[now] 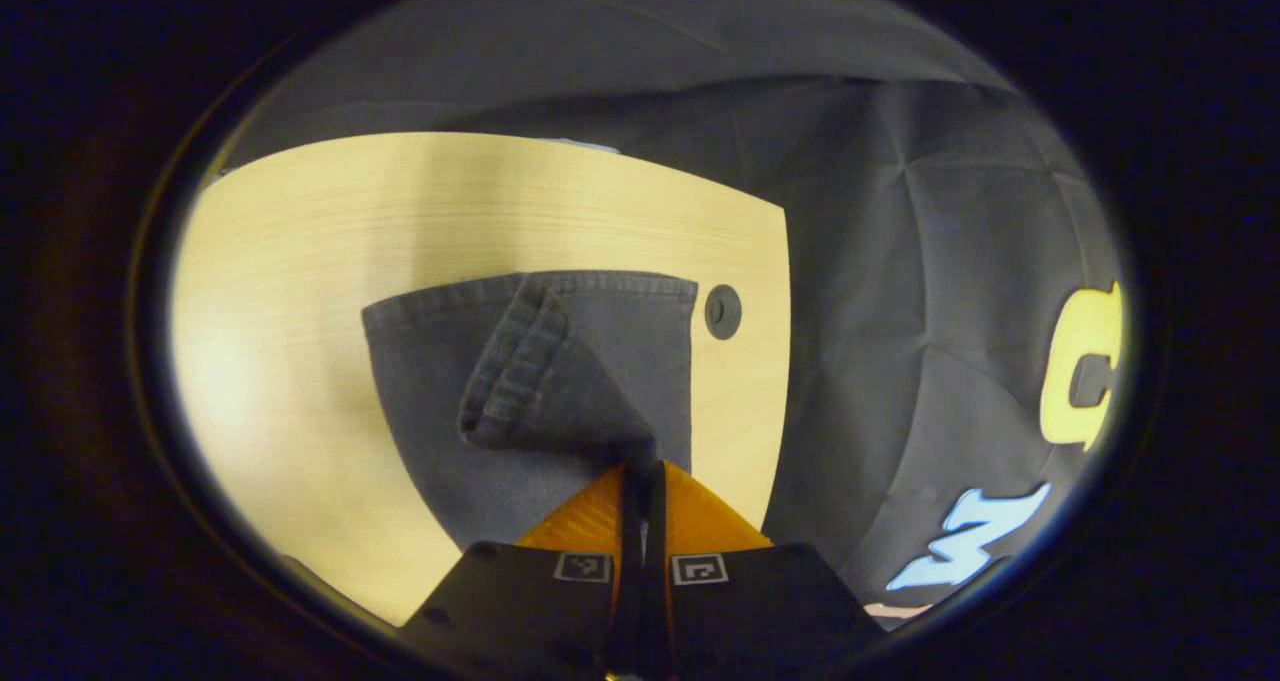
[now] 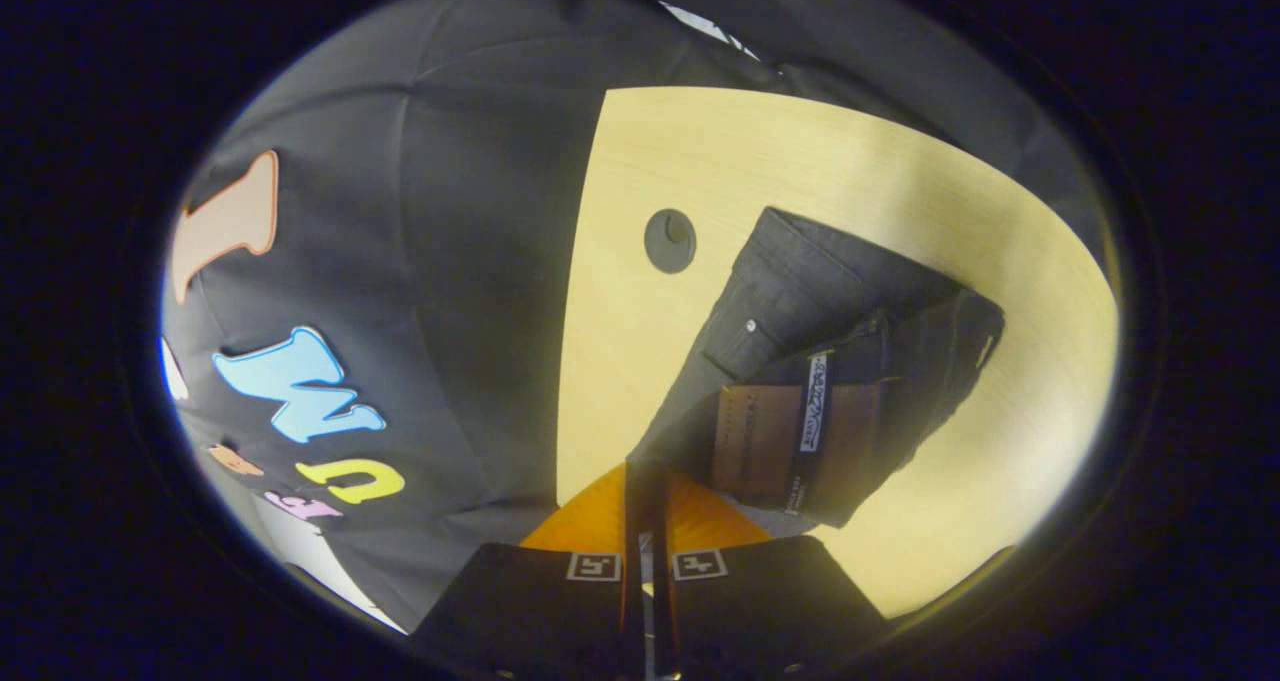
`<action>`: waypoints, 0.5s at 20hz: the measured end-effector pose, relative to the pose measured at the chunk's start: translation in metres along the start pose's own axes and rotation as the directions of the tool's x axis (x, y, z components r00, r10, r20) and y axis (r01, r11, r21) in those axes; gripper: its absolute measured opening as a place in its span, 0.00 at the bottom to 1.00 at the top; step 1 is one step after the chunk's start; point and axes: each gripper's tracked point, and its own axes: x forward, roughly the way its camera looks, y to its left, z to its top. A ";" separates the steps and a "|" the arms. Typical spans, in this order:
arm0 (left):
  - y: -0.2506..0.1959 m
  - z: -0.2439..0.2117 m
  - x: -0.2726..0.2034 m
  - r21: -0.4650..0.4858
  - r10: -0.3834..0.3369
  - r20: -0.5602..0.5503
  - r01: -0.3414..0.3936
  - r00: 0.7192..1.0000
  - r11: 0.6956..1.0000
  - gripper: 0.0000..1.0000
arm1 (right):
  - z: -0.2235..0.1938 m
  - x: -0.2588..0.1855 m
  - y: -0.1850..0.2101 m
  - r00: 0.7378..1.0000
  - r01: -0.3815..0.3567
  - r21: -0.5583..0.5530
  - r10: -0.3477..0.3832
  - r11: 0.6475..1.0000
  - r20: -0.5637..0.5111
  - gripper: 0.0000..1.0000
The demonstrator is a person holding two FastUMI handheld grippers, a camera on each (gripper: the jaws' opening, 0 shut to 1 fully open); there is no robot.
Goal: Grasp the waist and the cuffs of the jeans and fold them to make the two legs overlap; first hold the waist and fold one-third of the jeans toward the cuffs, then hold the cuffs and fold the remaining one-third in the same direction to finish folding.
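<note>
Presently catalogued: one pair of dark jeans (image 1: 440, 381), lying on a pale wood-grain table (image 1: 300, 231) and lifted at both ends.

Cuff end, left gripper view — a stitched cuff (image 1: 515, 361) is turned up and hangs toward the camera from the left gripper (image 1: 640, 471). Its two orange fingers (image 1: 590, 516) stand pressed together, with a fold of denim pinched between their tips. Beneath the raised cuff the other leg lies flat on the table, its hem (image 1: 560, 283) running straight across near the table's far side.

Waist end, right gripper view — the waistband (image 2: 800, 431) is raised and twisted, showing a brown patch (image 2: 760, 441) with a white woven label (image 2: 815, 406) crossing it, and a small metal rivet (image 2: 751, 326) on the cloth above. The right gripper (image 2: 645, 481) has its orange fingers (image 2: 595, 516) drawn close, and the dark denim runs down into the gap at their tips; the grip looks firm on the cloth.

Surroundings: a round dark grommet (image 1: 722, 311) is set in the tabletop just beside the jeans' edge, also seen in the right gripper view. Beyond the table's edge hangs the black cloth wall (image 1: 900, 261) of the booth.
</note>
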 end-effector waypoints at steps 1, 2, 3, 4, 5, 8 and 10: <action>-0.004 0.000 0.006 0.035 0.001 0.002 -0.001 1.000 0.999 0.09 | 0.005 0.006 -0.004 1.000 0.002 -0.011 -0.001 1.000 0.018 0.04; -0.007 -0.004 0.011 0.074 0.003 0.004 -0.003 1.000 0.997 0.09 | 0.006 0.012 -0.006 0.999 0.004 -0.023 -0.003 1.000 0.034 0.04; -0.009 -0.005 0.017 0.115 0.008 0.010 -0.009 1.000 0.993 0.08 | 0.007 0.016 -0.009 0.999 0.006 -0.035 -0.005 0.999 0.048 0.04; -0.007 -0.010 0.022 0.155 0.030 0.015 -0.032 0.999 0.987 0.08 | 0.007 0.019 -0.009 0.998 0.000 -0.046 0.003 0.999 0.063 0.05; -0.003 -0.013 0.026 0.194 0.050 0.022 -0.053 0.999 0.980 0.08 | 0.007 0.022 -0.008 0.997 -0.010 -0.060 0.015 0.998 0.078 0.10; -0.010 -0.023 0.026 0.261 0.033 0.031 -0.040 0.999 0.965 0.25 | 0.020 0.015 -0.001 0.984 -0.027 -0.111 0.045 0.993 0.170 0.23; -0.008 -0.022 0.023 0.291 0.025 0.049 -0.038 0.998 0.956 0.37 | 0.025 0.006 -0.002 0.974 -0.002 -0.149 0.036 0.989 0.224 0.34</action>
